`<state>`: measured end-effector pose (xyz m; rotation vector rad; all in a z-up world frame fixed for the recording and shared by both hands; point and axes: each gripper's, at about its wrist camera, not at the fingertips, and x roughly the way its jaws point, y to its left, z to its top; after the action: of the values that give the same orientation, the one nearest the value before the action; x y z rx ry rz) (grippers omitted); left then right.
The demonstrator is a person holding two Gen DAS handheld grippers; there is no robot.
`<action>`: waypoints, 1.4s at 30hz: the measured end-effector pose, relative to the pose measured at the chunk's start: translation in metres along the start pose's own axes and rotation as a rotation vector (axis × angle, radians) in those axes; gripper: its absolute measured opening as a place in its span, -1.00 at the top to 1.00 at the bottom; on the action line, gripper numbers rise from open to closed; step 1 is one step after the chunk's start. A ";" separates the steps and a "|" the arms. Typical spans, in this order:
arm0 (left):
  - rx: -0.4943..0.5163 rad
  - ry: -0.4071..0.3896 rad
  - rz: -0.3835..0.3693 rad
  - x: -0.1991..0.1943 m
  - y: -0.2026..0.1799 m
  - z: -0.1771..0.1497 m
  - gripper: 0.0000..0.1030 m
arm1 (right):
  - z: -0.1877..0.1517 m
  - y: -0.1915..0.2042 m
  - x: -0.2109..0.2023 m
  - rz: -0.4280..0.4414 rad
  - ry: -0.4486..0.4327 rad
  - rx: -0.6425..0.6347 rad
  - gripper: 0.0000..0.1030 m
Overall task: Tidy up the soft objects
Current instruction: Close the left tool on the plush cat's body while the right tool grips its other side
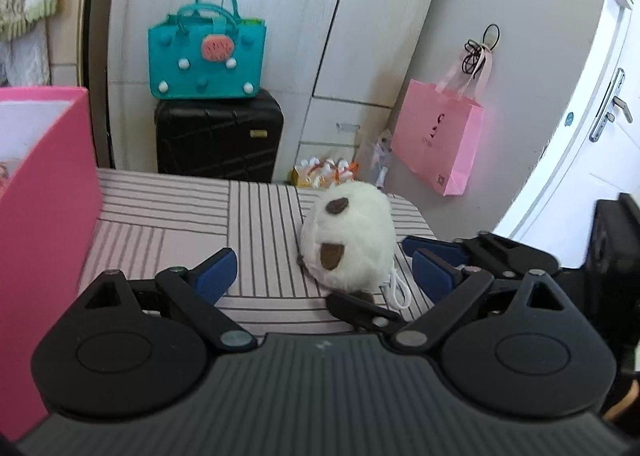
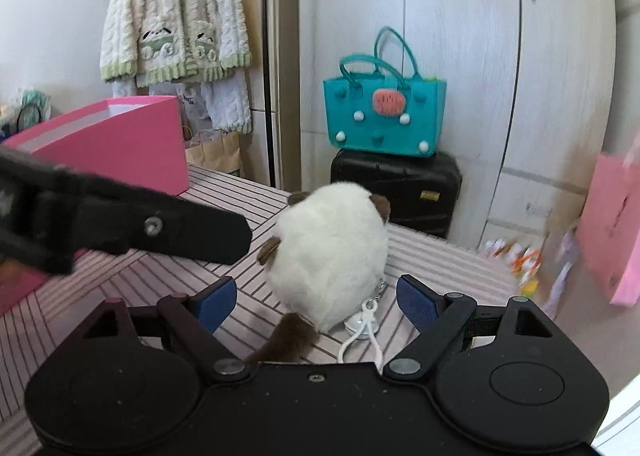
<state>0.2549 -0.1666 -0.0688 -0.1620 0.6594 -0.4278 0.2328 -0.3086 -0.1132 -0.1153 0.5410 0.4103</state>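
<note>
A white plush toy (image 2: 330,252) with brown ears and a brown tail lies on the striped tabletop (image 1: 180,215), near its far right corner. A white cord (image 2: 360,336) with a small clip trails from its near side. The right gripper (image 2: 316,302) sits just behind the toy, jaws spread wide with the toy's near end between them, the blue pads not pressing it. The left gripper (image 1: 324,268) comes in from the left, jaws also spread and holding nothing, the toy just ahead. A pink box (image 2: 120,135) stands at the tabletop's far left. Beyond the edge, a teal bag (image 1: 206,55) rests on a black suitcase (image 1: 218,139).
</note>
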 end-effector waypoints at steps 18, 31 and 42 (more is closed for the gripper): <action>-0.061 0.075 -0.010 0.037 -0.001 0.008 -0.75 | 0.001 0.000 0.010 0.017 0.006 0.080 -0.23; -0.098 0.146 -0.173 0.017 0.009 -0.012 -0.03 | -0.006 0.023 -0.015 -0.005 0.077 0.145 -0.23; -0.113 0.167 -0.211 0.003 0.013 -0.023 0.04 | -0.024 0.049 -0.039 -0.146 0.014 0.270 -0.21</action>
<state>0.2469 -0.1570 -0.0921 -0.3075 0.8346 -0.6122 0.1712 -0.2827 -0.1131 0.1018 0.5934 0.1918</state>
